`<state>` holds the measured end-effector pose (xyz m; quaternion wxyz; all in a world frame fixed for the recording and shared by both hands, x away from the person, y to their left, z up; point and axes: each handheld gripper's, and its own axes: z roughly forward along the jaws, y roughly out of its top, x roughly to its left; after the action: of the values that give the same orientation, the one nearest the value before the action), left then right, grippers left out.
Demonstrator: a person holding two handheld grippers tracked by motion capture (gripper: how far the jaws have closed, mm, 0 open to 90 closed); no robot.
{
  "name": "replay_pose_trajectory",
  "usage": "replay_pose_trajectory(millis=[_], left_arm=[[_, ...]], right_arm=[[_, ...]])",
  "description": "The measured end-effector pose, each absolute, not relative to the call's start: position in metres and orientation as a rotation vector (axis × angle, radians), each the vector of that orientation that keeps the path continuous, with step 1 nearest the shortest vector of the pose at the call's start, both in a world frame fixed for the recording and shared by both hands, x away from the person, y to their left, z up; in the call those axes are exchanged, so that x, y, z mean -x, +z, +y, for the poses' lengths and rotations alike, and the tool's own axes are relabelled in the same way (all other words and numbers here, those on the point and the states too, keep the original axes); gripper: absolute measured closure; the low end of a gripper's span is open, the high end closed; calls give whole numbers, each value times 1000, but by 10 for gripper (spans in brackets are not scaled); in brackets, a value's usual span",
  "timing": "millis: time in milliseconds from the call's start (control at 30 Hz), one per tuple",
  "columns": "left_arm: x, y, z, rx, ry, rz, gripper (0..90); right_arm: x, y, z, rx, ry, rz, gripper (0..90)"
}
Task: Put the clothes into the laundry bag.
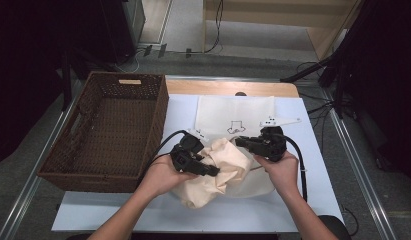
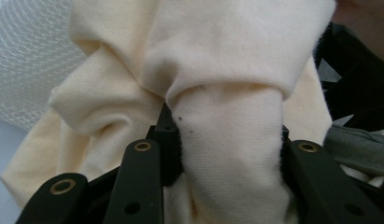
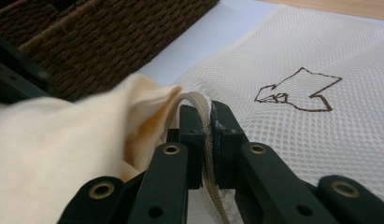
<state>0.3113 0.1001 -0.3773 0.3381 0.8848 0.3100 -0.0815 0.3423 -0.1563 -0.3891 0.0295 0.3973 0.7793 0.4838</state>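
Left gripper (image 2: 227, 154) clamps the cream garment (image 2: 227, 70), right gripper (image 3: 206, 140) pinches the mesh bag's rim (image 3: 199, 100); hold that mouth wide, feed slowly

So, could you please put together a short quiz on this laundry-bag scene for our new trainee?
1. True or false: the left tongs are clamped on a bunched fold of the cream garment.
2. What do the right tongs pinch? A) the wicker basket's rim B) the edge of the white mesh bag C) a cable
3. Which side of the mesh bag does the wicker basket stand on in the high view?

Key
1. True; the fabric fills the gap between the jaws.
2. B; the jaws are shut on the bag's beige edge band.
3. The left side.
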Motion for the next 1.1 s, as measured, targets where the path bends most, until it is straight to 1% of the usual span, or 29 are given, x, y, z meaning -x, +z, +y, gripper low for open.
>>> replay_pose_trajectory(millis=[267, 400, 500, 667, 767, 1100], left_arm=[[-308, -393, 91, -2325, -213, 812, 620], [-308, -397, 84, -2343, -185, 801, 618], [-311, -396, 86, -2310, -156, 852, 619], [-322, -386, 101, -2231, -131, 957, 620], [-325, -381, 105, -2194, -132, 989, 619], [-321, -396, 78, -2193, -100, 974, 618]], right_arm=[[-336, -379, -150, -1205, 1510, 2406, 853], [-333, -376, -146, -1185, 1501, 2409, 853], [-333, -377, -147, -1184, 1489, 2407, 853], [-331, -376, -150, -1175, 1478, 2405, 860], [-328, -375, -149, -1169, 1492, 2409, 863], [-322, -379, -140, -1151, 1463, 2449, 864]])
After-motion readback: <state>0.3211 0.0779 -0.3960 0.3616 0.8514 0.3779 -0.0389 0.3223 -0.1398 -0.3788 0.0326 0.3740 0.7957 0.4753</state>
